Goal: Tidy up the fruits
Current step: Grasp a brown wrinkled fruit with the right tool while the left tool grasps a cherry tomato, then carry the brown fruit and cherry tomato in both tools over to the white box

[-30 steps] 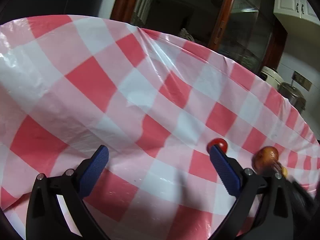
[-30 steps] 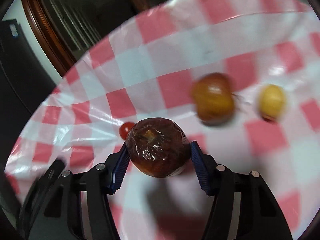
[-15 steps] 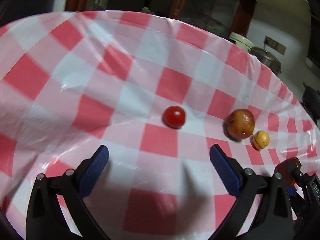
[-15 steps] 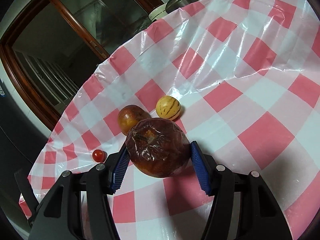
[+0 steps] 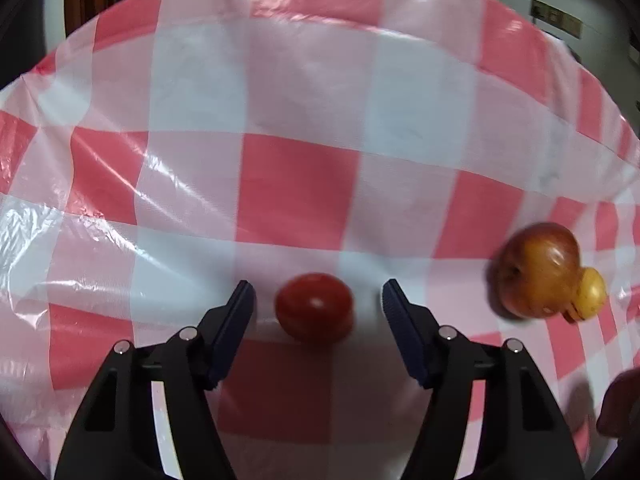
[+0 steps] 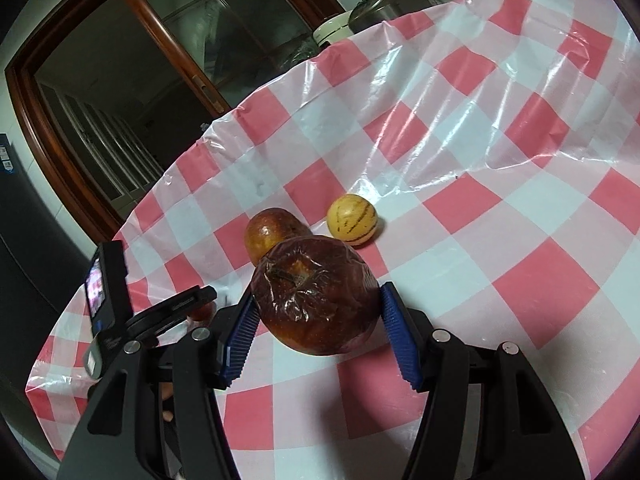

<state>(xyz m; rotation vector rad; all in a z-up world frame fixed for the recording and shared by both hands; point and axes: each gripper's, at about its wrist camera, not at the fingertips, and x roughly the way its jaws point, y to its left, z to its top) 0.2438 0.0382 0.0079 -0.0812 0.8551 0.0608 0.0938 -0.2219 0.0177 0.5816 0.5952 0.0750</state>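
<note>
While the small red tomato [image 5: 314, 307] is sitting on the checked tablecloth [image 5: 296, 192], the left gripper [image 5: 318, 300] is hanging spread wide around it, a blue pad on either side and neither touching. Off to its right, a russet apple [image 5: 538, 268] and a yellow striped fruit [image 6: 352, 220] are lying just beside each other. The right gripper [image 6: 316, 310] is clamping a dark, plastic-wrapped apple [image 6: 316, 296] above the cloth, near that pair. To my eye the tomato is the risk: round and smooth, it is likely to roll if one pad reaches it first, and squeezing too hard may split it. The slick wrap could also be letting the held apple slide.
</note>
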